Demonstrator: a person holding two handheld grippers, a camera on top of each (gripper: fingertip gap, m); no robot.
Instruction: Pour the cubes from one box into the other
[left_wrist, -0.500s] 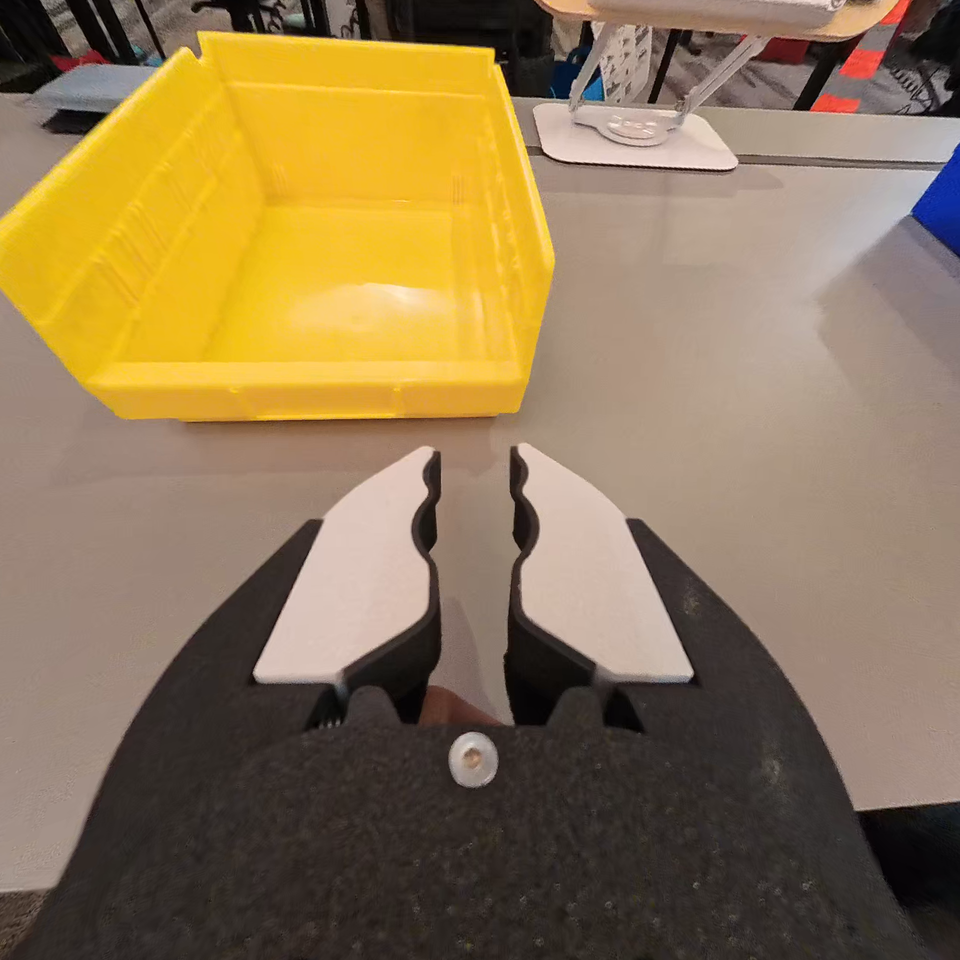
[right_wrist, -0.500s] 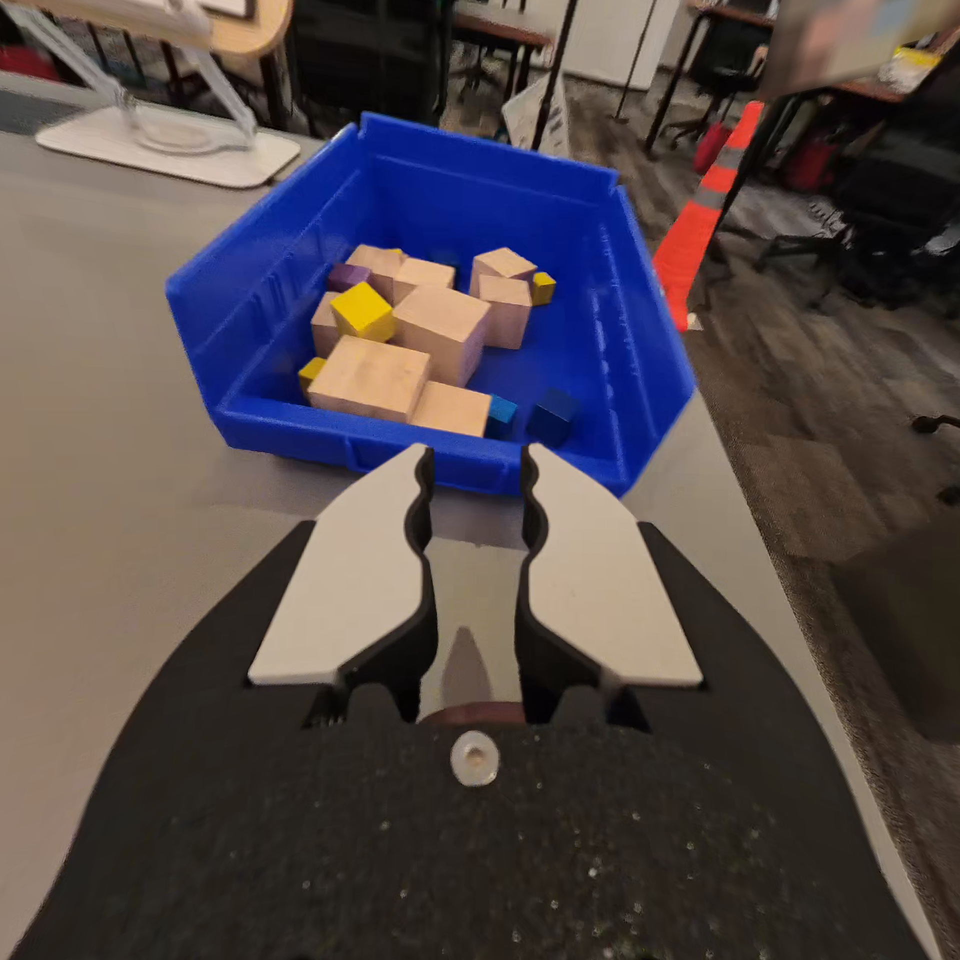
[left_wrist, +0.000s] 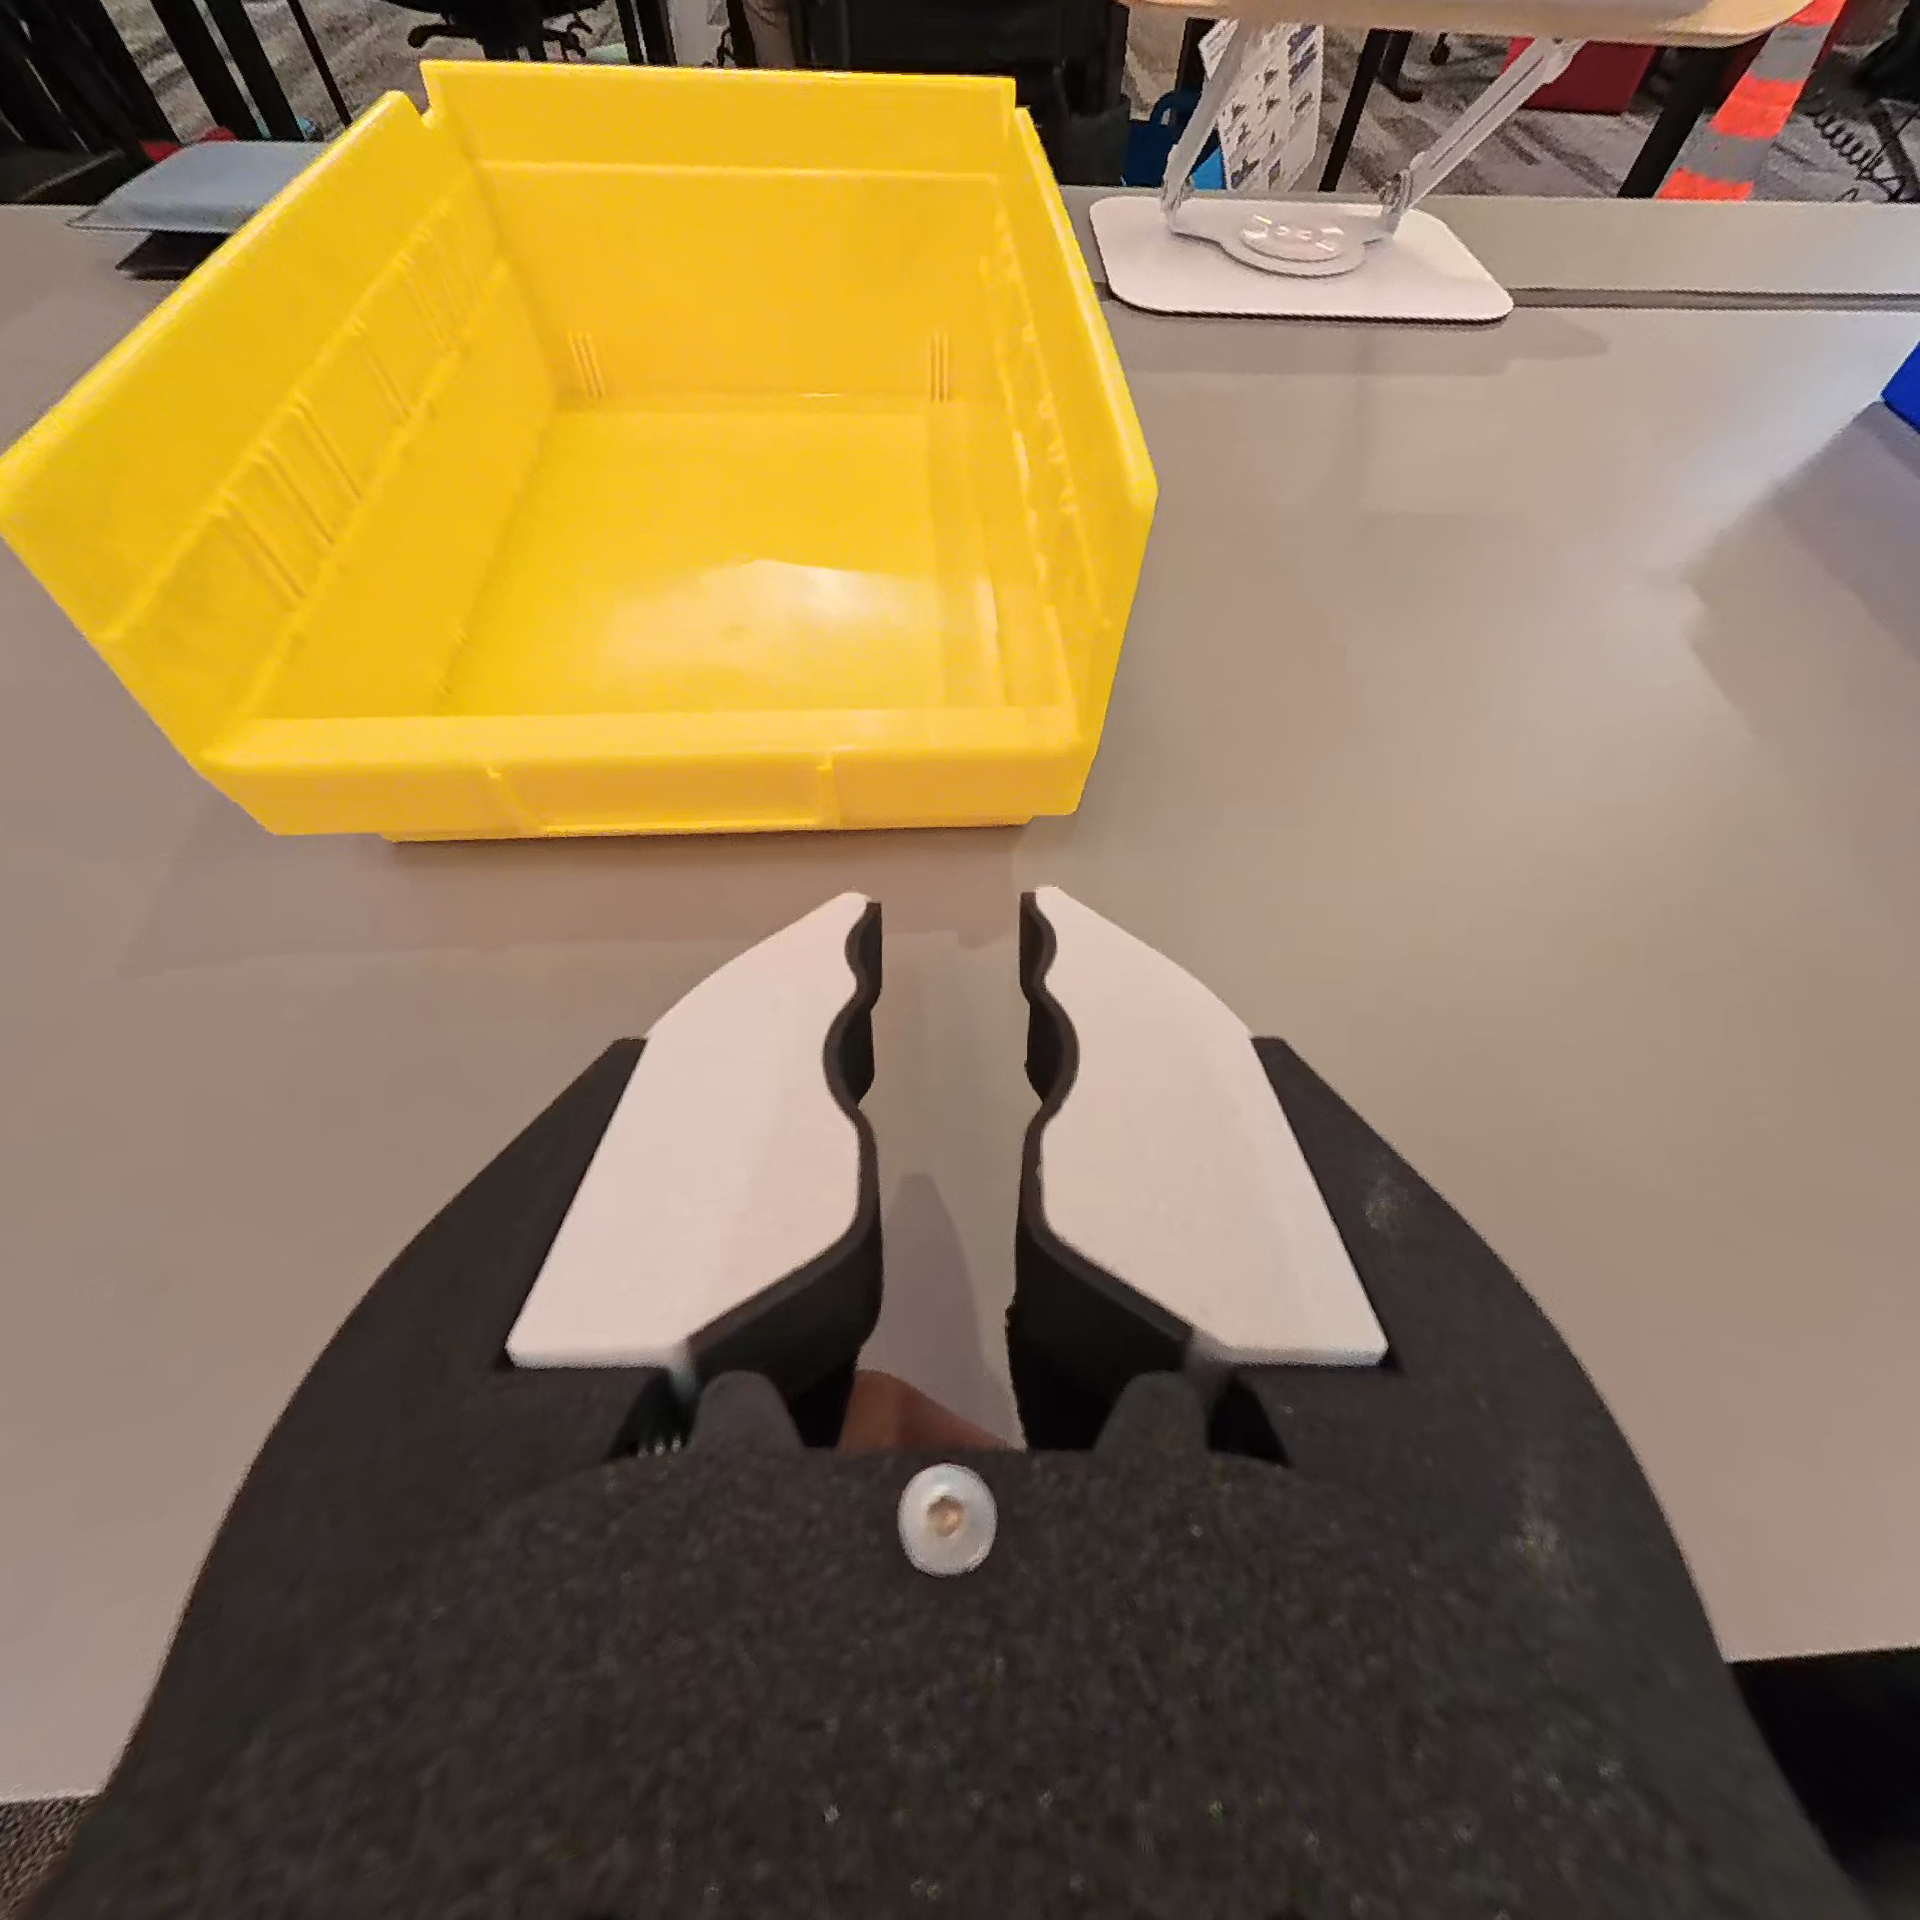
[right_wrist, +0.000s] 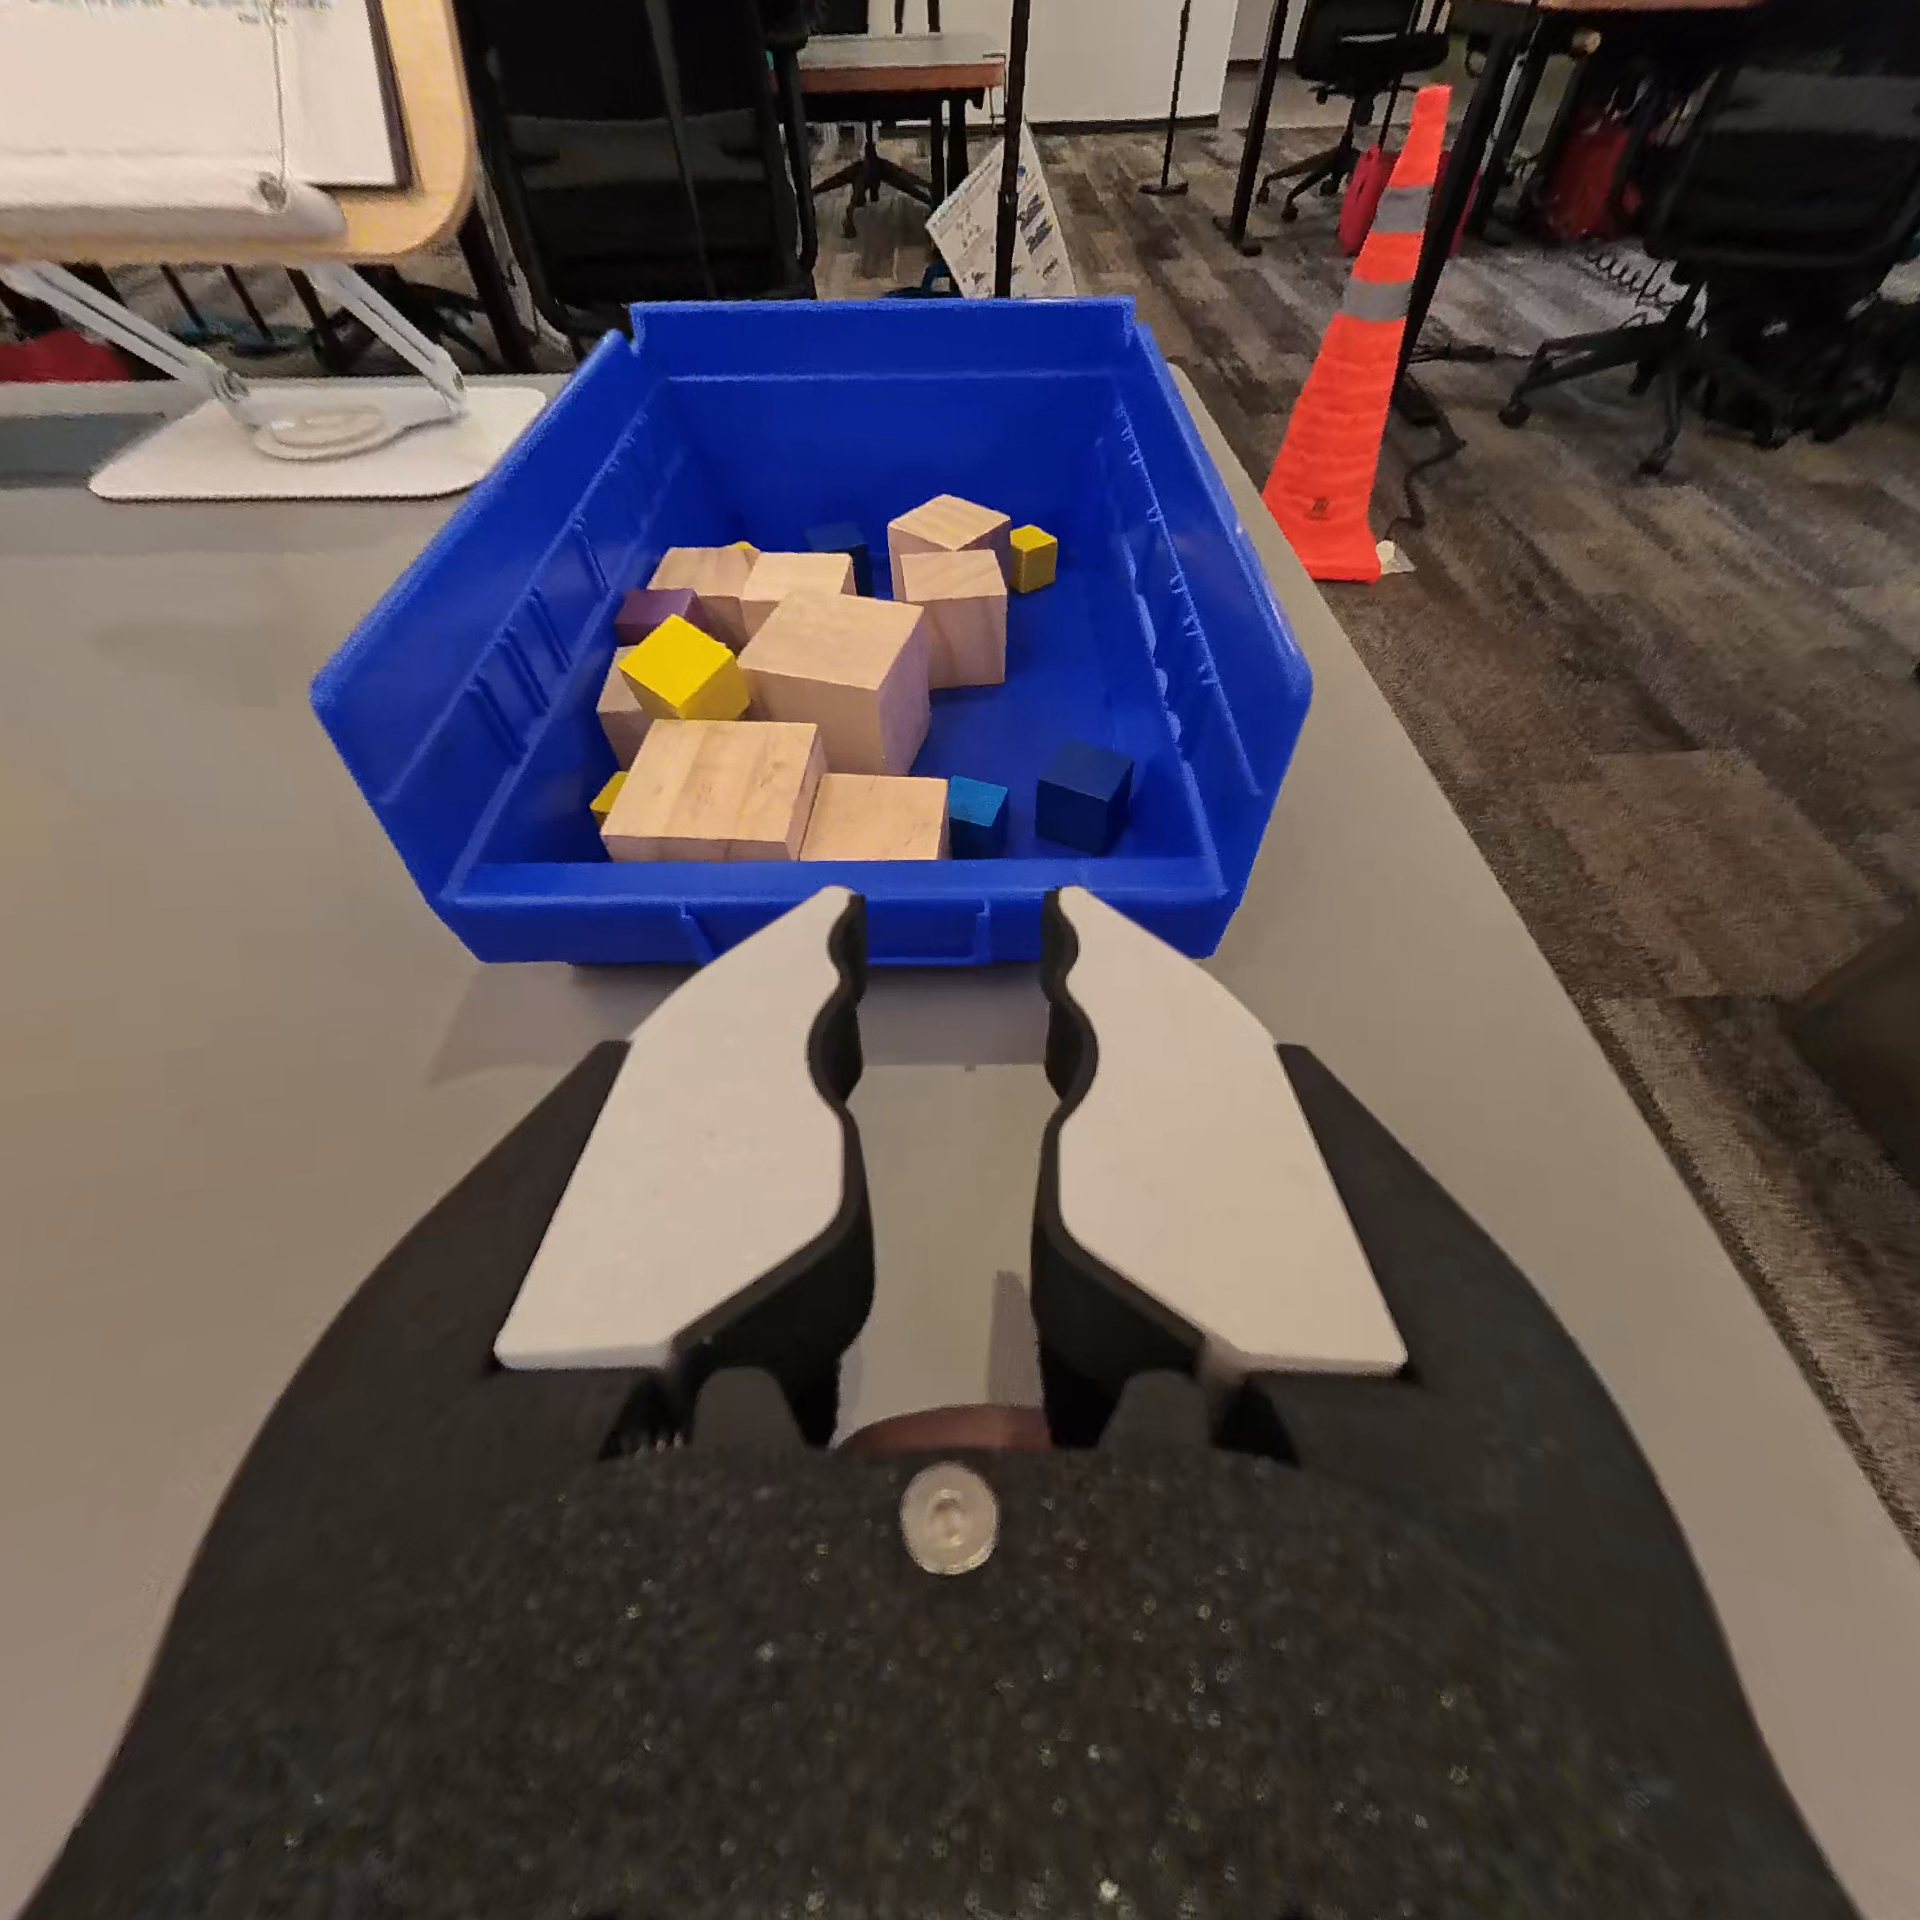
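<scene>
1. Cubes (right_wrist: 836, 691): wooden and coloured, lying in the blue box (right_wrist: 499, 665) on my grey table (right_wrist: 208, 831).
2. Yellow box (left_wrist: 260, 582): bare inside.
3. My right gripper (right_wrist: 951, 920) and left gripper (left_wrist: 951, 914): both released, holding nothing.
4. Room: orange cone (right_wrist: 1351, 416), office chairs (right_wrist: 1766, 260); a printed sheet, too small to read.

blue box (left_wrist: 1907, 400): only a corner shows at the frame edge, far right of the left tongs (left_wrist: 951, 914) | yellow cube (right_wrist: 610, 795): mostly hidden behind a wooden block (right_wrist: 717, 790), ahead-left of the right tongs (right_wrist: 951, 914) | dark blue cube (right_wrist: 840, 540): half hidden behind blocks at the back | stand (right_wrist: 291, 426): top cut off, far left
</scene>
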